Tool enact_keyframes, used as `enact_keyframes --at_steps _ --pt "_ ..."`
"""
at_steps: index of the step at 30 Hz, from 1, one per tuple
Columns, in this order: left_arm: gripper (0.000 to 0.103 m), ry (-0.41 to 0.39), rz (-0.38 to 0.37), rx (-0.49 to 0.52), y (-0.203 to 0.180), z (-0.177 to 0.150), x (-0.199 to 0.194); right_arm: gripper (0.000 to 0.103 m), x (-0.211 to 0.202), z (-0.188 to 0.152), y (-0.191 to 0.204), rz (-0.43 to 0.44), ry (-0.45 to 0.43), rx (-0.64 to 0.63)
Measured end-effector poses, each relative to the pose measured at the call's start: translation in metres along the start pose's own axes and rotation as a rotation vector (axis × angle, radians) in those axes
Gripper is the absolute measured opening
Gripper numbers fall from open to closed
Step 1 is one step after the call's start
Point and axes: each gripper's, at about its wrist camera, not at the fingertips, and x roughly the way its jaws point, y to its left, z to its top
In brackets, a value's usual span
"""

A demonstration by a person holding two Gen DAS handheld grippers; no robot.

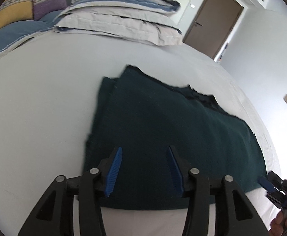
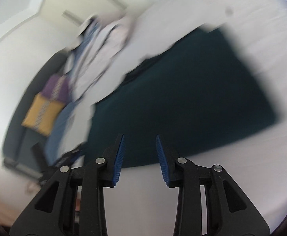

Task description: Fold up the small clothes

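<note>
One dark green garment (image 1: 163, 129) lies folded flat on the white bed (image 1: 35, 108), near its near edge. Its long axis runs along that edge, one short end toward the door side, the other toward the bed's middle. The left gripper (image 1: 145, 169) hangs over the garment's near edge, jaws spread with nothing pinched. The right gripper (image 2: 139, 157) sits above the same edge, jaws apart and empty; this view is blurred. Folded bedding (image 1: 123, 13) is stacked at the far edge, beside two cushions (image 1: 31, 5).
</note>
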Motion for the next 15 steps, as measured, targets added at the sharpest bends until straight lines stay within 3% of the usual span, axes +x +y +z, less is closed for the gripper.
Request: enact_keyframes --at_steps 6,11,15 --pt "0.051 0.059 0.032 0.074 -0.001 -0.011 0.023 0.034 0.093 -0.020 0.008 0.137 0.169 0.088" --pt "0.051 0.057 0.022 0.099 0.006 -0.014 0.021 0.034 0.083 -0.024 -0.022 0.159 0.114 0.132" --pt "0.051 0.050 0.029 0.094 0.006 -0.014 0.020 0.034 0.046 -0.015 -0.066 0.133 0.009 0.214"
